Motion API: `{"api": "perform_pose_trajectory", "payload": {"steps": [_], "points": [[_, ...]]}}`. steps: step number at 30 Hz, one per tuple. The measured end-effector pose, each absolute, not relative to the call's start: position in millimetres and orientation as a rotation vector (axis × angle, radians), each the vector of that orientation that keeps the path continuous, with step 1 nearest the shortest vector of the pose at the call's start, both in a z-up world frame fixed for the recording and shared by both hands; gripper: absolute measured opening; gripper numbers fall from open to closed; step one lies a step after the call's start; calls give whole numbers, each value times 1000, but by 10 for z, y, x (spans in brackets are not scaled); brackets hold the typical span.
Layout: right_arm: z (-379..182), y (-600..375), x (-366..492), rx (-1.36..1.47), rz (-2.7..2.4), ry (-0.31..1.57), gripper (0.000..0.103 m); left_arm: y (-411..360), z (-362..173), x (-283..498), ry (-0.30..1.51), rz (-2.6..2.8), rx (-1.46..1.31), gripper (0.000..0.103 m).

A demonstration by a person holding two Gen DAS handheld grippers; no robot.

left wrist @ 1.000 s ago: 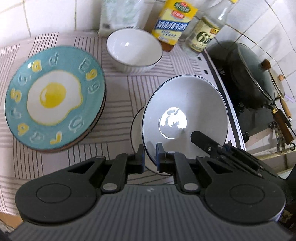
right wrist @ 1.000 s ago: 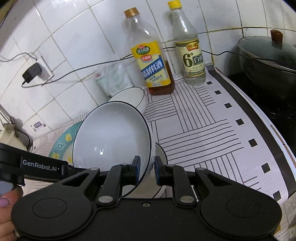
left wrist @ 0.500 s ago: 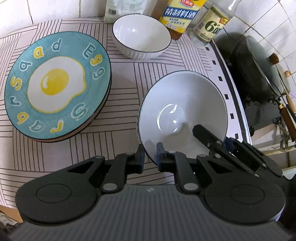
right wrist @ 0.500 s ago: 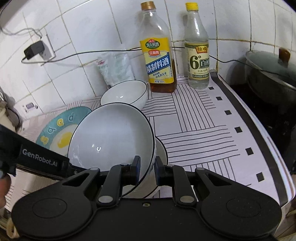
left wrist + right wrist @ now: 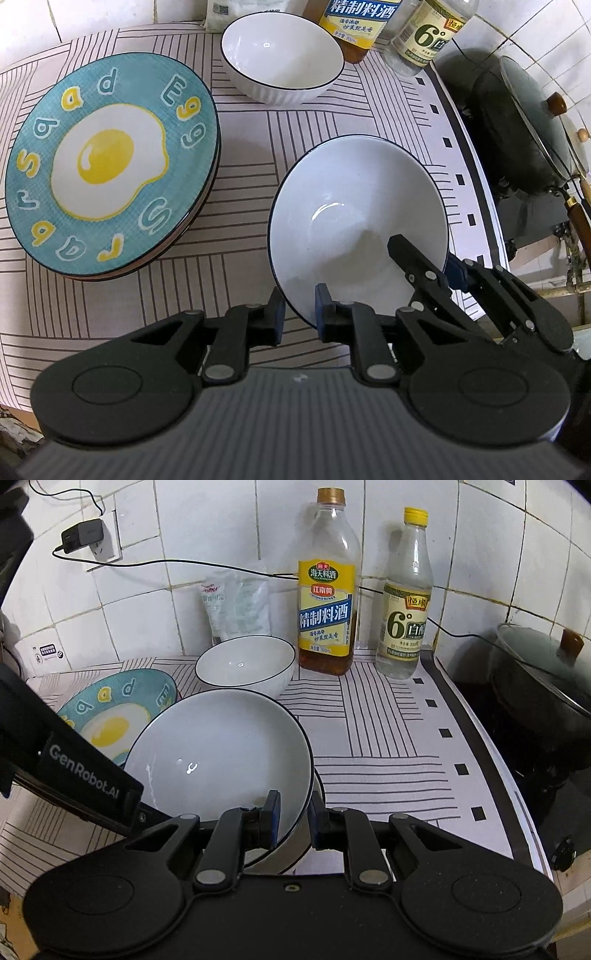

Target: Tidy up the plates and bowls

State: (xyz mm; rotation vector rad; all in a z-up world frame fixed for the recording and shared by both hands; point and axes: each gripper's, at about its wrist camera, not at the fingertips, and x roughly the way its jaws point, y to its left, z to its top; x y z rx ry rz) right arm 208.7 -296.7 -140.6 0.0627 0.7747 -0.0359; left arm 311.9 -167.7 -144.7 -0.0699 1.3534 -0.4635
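White wall tiles back a counter covered by a line-patterned mat (image 5: 388, 738), with a lidded black wok (image 5: 546, 686) at 3 o'clock. Both claws straddle the rim of one white bowl (image 5: 354, 225). The left gripper (image 5: 298, 314) sits at its 6 o'clock edge, the right gripper (image 5: 293, 818) at its right edge; each has one finger inside and one outside, with visible slack around the rim, so neither is clamped. In the right view this bowl sits on another bowl (image 5: 295, 849) beneath it. A second white bowl (image 5: 282, 55) stands at 12 o'clock, near a cooking wine bottle (image 5: 327, 602) and a white vinegar bottle (image 5: 406, 605). At 10 o'clock lies a stack of plates, topped by the fried-egg plate (image 5: 110, 166).
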Motion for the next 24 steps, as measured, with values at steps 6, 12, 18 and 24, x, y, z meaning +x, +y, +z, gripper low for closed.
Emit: {"api": "perform_pose_trajectory", "payload": {"steps": [6,12,18,24], "points": [[-1422,-2953,2135,35,-33,772,19,-1700,-1433,3105,1335,-470,-38,17],[-1409,-2900,2098,-20,-21,753,19,-1687,-1362,3111,1335,-476,-13,17],[-1450,-2891,2052,-118,-44,742,21,-1673,-1382,3077,1348,-498,-10,18],[-1410,-2976,2080,-101,-29,759,34,-1619,-1308,3116,1322,-505,8,19]]}}
